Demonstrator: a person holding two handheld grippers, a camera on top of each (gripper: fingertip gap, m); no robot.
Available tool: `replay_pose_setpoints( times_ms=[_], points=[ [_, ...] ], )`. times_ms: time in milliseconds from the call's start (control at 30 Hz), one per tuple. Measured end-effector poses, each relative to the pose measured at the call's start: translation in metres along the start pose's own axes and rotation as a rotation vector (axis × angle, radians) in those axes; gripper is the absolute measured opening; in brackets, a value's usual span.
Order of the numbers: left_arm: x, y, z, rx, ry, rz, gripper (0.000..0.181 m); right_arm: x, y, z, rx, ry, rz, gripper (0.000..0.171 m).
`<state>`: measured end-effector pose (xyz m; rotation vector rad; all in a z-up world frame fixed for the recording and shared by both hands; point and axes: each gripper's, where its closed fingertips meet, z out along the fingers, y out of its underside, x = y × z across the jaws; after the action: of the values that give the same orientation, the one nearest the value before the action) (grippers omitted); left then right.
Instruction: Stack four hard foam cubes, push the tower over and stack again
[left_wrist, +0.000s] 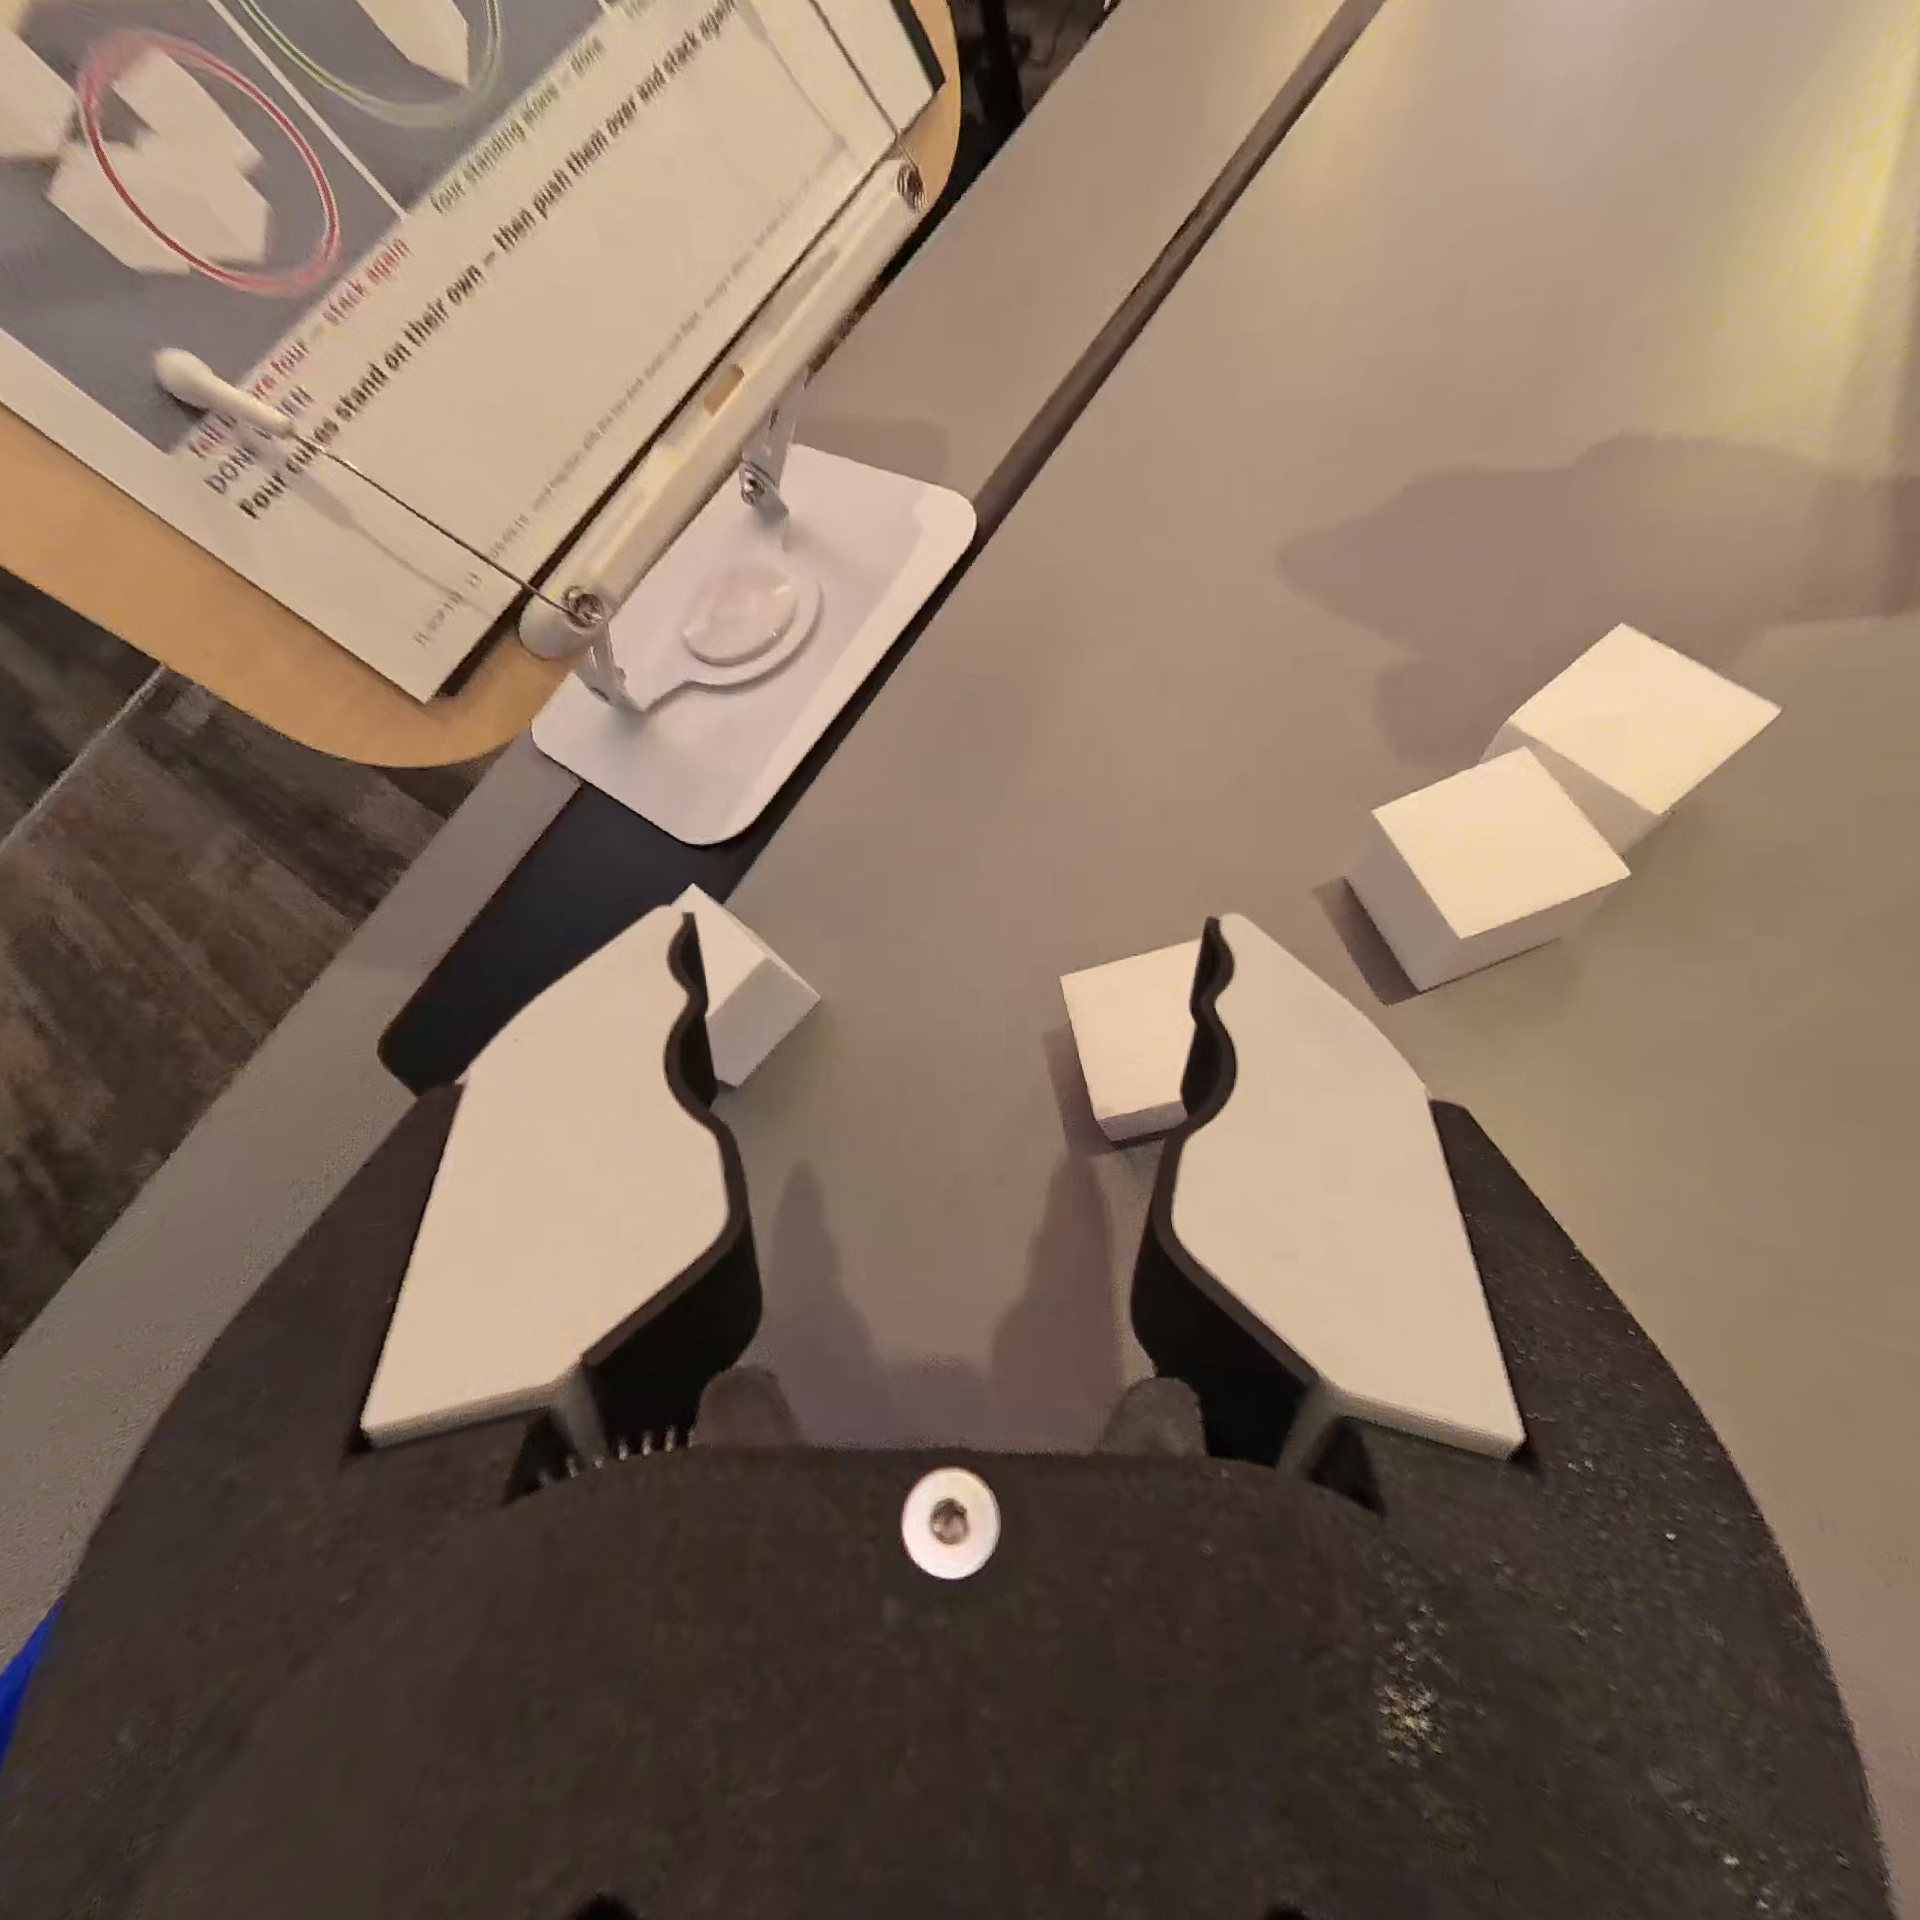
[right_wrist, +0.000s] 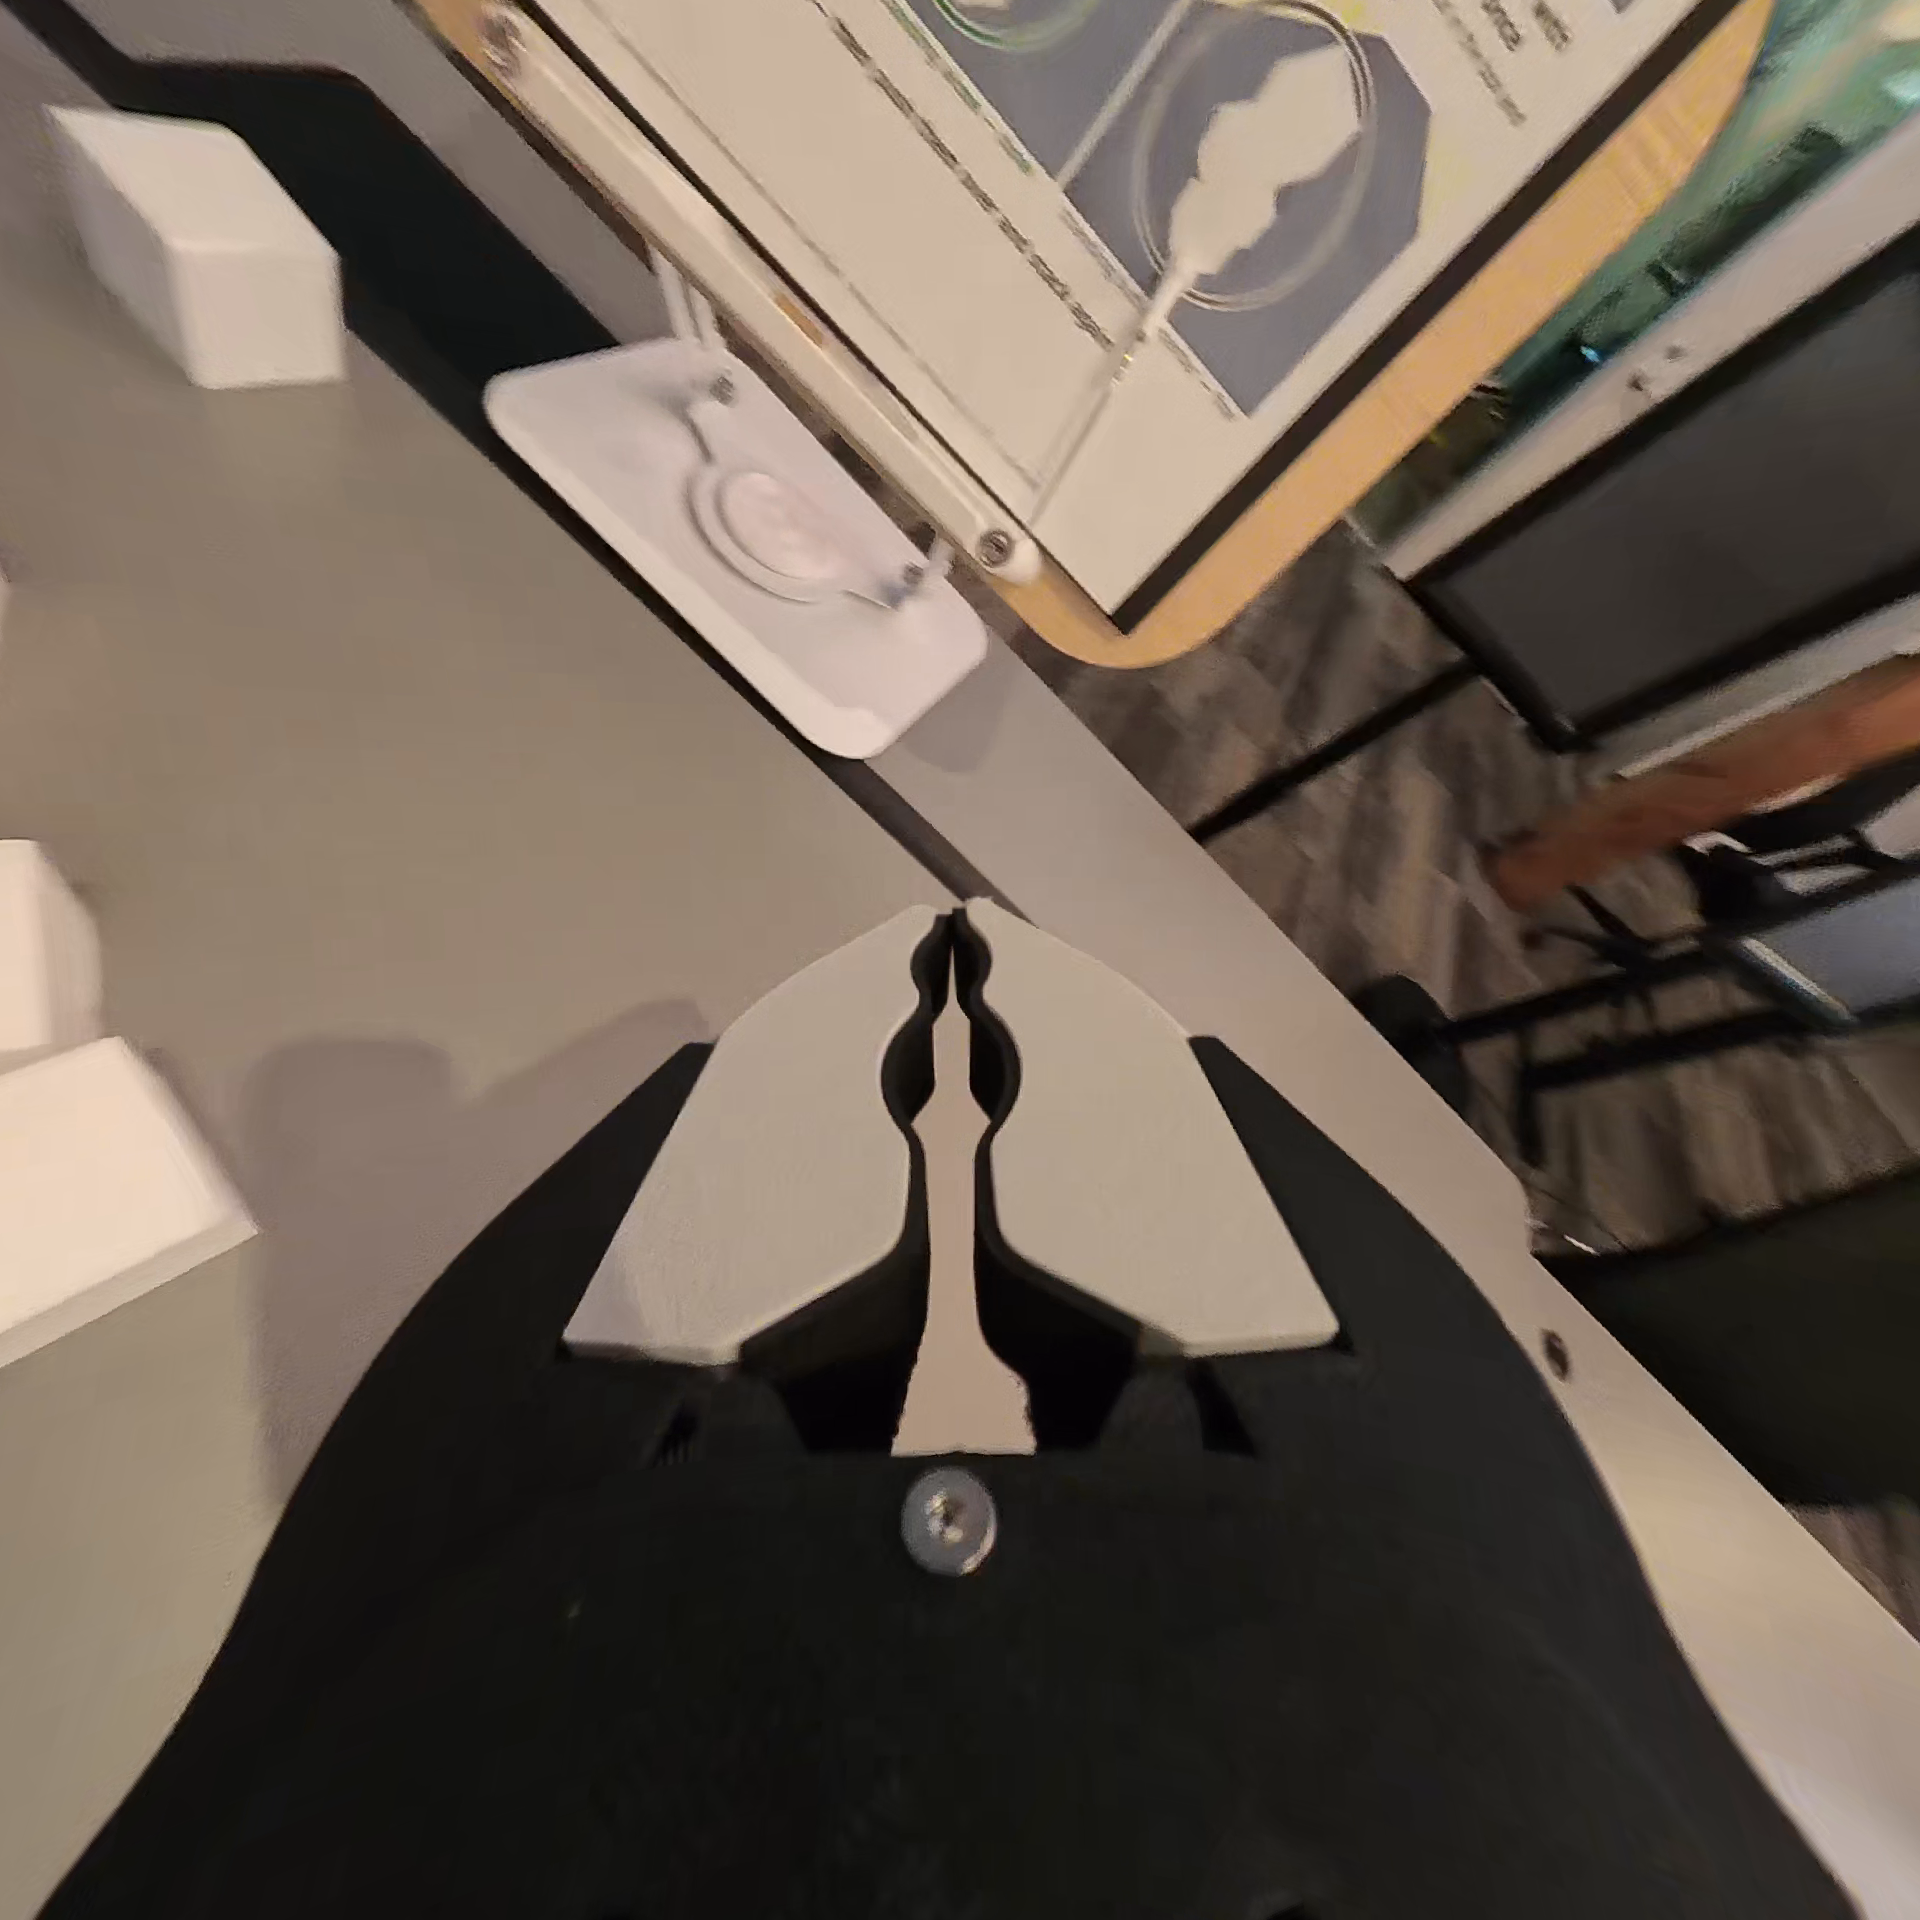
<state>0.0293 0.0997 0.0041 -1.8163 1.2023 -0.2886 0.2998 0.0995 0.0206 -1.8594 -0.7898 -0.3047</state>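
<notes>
- Left wrist view: the left tongs (left_wrist: 951, 935) are spread wide apart and hold nothing. They hang just over the grey table (left_wrist: 1143, 520).
- Four white foam cubes lie loose on the table. None sits on top of another.
- One cube (left_wrist: 764, 1003) peeks out from behind the tip of the finger on the left side of the picture, close to the table's edge.
- A second cube (left_wrist: 1127, 1039) sits just beside the tip of the other finger. It is outside the gap between the fingers, and whether it touches the finger cannot be told.
- Two more cubes are farther off to the right, close together. The nearer one (left_wrist: 1475, 868) hides a corner of the farther one (left_wrist: 1642, 727), which looks tipped.
- A white stand base (left_wrist: 831, 686) sits at the table's edge. It holds up a wooden board (left_wrist: 135, 561) with a printed sheet (left_wrist: 623, 312) on it.
- Right wrist view: the right tongs (right_wrist: 956, 914) are squeezed together, tips meeting, with nothing between them. They point toward the table's edge.
- This picture is blurry. One white cube (right_wrist: 208, 249) is at the top left, near the dark strip along the table's back edge.
- Another white cube (right_wrist: 94, 1184) shows at the left edge, and a bit of one more (right_wrist: 36, 935) is above it.
- The same white stand base (right_wrist: 748, 551) and wooden board (right_wrist: 1351, 416) are ahead of the tongs.
- Past the table there is grey carpet floor (right_wrist: 1299, 748).
</notes>
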Motion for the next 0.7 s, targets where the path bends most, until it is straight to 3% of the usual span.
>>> replay_pose_setpoints(
  times_ms=[367,700],
  points=[
    [0.016,0.056,0.017,-0.272,-0.004,-0.016,0.095,-0.016,0.003,0.004,-0.030,-0.024,-0.045,0.001],
    [0.029,0.064,0.041,-0.375,-0.020,-0.100,0.099,-0.018,0.007,0.008,-0.035,-0.057,-0.042,0.003]
  ],
)
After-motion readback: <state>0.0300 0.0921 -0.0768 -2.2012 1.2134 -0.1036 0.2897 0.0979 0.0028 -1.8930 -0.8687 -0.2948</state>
